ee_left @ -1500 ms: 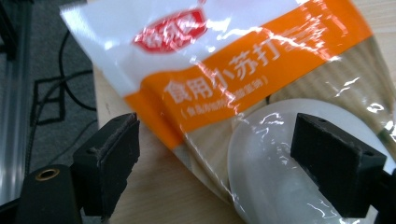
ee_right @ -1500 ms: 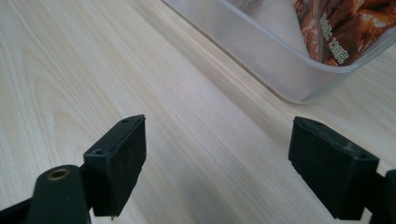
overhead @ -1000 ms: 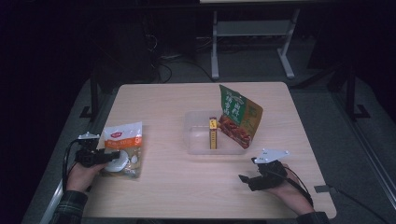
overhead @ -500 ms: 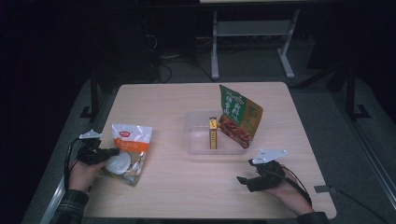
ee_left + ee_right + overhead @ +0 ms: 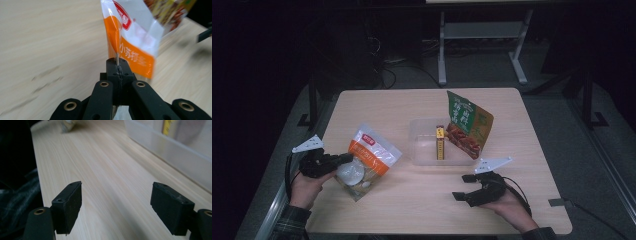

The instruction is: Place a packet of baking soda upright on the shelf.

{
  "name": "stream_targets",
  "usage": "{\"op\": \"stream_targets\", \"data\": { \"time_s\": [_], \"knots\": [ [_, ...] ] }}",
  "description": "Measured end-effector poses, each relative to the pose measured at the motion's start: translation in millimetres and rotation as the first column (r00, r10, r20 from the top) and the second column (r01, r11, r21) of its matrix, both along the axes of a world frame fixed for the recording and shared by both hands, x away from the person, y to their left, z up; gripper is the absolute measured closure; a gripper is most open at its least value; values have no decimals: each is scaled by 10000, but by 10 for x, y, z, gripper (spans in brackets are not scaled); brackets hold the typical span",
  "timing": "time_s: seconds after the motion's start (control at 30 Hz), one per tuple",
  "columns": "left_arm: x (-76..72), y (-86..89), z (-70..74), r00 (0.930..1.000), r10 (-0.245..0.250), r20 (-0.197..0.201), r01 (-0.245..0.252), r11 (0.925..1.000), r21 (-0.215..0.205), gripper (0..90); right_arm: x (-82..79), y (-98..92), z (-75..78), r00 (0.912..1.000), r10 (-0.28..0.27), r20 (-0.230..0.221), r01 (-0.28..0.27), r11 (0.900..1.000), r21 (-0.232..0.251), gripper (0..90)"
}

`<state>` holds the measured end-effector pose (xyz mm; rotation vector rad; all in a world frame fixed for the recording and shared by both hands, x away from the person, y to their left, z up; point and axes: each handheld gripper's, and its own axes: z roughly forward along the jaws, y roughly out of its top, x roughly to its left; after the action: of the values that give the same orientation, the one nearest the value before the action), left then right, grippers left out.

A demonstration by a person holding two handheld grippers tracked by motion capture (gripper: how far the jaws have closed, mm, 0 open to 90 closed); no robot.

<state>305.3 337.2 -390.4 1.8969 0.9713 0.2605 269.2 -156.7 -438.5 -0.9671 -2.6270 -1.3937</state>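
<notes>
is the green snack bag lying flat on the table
No, the green snack bag stands tilted with its lower end inside the clear plastic bin, leaning over the bin's right side.

The left tool [image 5: 343,159] has just clamped its jaws on the edge of the orange-and-white snack bag [image 5: 368,159], which earlier lay flat at the worktop's [image 5: 412,200] left edge. The bag now hangs tilted, lifted off the wood and carried toward the clear container [image 5: 422,150].
</notes>
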Motion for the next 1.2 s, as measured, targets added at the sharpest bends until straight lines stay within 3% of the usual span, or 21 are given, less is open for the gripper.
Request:
{"op": "stream_targets", "data": {
  "time_s": [0.1,0.3,0.53,0.7,0.8,0.93,1.07,1.1,1.13,1.17,1.2],
  "knots": [
    [-60,-153,85,9987,-332,397,341,9992,-226,900,16,114,29,9995,127,277,-137,9993,342,275],
    [-105,-362,120,9941,-863,661,893,9951,-427,899,60,295,89,9965,393,735,-454,9956,822,297],
    [-169,-686,169,9805,-1728,939,1816,9789,-941,899,147,461,152,9927,458,1117,-615,9881,1412,318],
    [-206,-864,172,9706,-2182,1013,2277,9691,-945,899,241,594,180,9922,626,1080,-846,9733,2132,350],
    [-216,-932,162,9658,-2396,993,2487,9641,-928,899,255,634,181,9912,670,1139,-908,9715,2190,369],
    [-229,-1005,150,9603,-2628,931,2721,9562,-1078,899,268,716,182,9892,981,1089,-1216,9639,2367,450],
    [-241,-1048,150,9577,-2718,945,2812,9536,-1078,899,298,777,177,9884,1287,810,-1462,9507,2736,622],
    [-241,-1048,150,9577,-2718,945,2812,9536,-1078,899,298,777,177,9884,1287,810,-1462,9507,2736,622],
    [-240,-1052,148,9577,-2727,920,2820,9532,-1093,899,304,784,178,9877,1248,939,-1465,9487,2801,711],
    [-239,-1053,144,9579,-2718,923,2813,9529,-1130,899,304,784,178,9877,1248,939,-1465,9487,2801,711],
    [-236,-1052,137,9587,-2684,940,2785,9531,-1186,899,307,778,184,9873,1244,989,-1478,9476,2831,801]
  ]
}}
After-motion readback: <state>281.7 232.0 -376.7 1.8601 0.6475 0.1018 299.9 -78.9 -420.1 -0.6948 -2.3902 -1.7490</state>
